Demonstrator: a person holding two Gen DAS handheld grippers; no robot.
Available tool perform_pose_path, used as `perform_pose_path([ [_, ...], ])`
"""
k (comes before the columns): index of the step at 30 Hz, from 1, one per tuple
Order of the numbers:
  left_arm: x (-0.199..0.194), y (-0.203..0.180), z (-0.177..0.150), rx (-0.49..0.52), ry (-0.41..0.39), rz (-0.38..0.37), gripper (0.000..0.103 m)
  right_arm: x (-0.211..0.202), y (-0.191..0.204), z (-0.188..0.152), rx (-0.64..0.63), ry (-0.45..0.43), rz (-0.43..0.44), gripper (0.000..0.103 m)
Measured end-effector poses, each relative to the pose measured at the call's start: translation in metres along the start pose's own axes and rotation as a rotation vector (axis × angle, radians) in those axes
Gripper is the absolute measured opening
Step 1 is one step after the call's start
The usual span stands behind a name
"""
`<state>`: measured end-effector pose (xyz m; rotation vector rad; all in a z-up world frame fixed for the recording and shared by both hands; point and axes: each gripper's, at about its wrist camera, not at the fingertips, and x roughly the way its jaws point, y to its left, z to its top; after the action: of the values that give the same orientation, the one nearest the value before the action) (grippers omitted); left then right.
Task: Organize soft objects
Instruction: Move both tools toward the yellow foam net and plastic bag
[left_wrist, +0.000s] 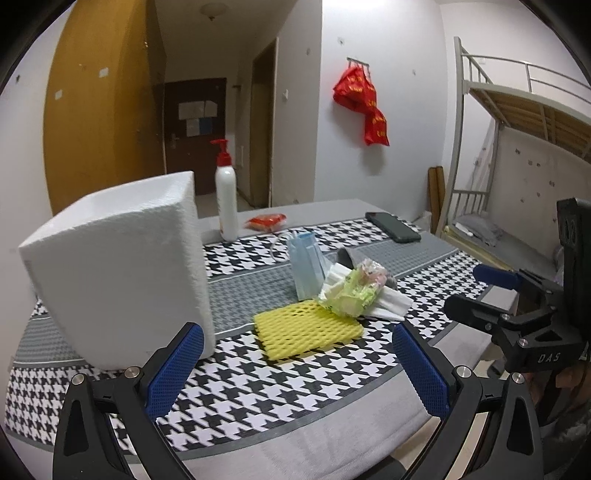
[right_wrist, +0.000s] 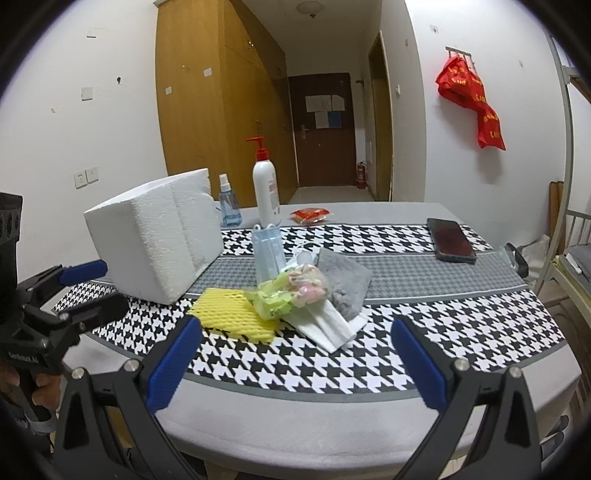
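Jaws stand wide apart on my left gripper (left_wrist: 297, 365) and right gripper (right_wrist: 295, 363), both empty; the soft pile (yellow foam net (right_wrist: 232, 308), masks (right_wrist: 267, 249), grey cloth (right_wrist: 347, 286)) lies mid-counter (right_wrist: 369, 424) beside the foam box (right_wrist: 155, 236).

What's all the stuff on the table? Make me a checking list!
Surface: table under a houndstooth cloth.
Job's things: white foam box at the left; a pile beside it of yellow foam net, green wrapper, white tissues, grey cloth, blue masks.
Clutter: pump bottle, spray bottle, red packet, phone.
Grippers: left gripper and right gripper both empty, jaws open.
Cables: nothing seen.
Surroundings: wardrobe, red bag on a wall hook, bunk bed.
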<state>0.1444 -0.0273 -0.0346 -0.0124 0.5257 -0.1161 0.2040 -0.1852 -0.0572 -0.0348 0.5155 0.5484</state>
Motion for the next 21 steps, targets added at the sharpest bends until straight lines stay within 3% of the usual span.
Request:
perform_pose_path([
  [11, 0.041, -0.014, 0.002, 0.056, 0.105, -0.074, 0.101, 0.018, -0.015, 0.007, 0.009, 0.032, 0.004, 0.103],
  [21, 0.075, -0.007, -0.002, 0.034, 0.191, -0.096, 0.091, 0.035, -0.019, 0.009, 0.008, 0.053, 0.036, 0.103],
])
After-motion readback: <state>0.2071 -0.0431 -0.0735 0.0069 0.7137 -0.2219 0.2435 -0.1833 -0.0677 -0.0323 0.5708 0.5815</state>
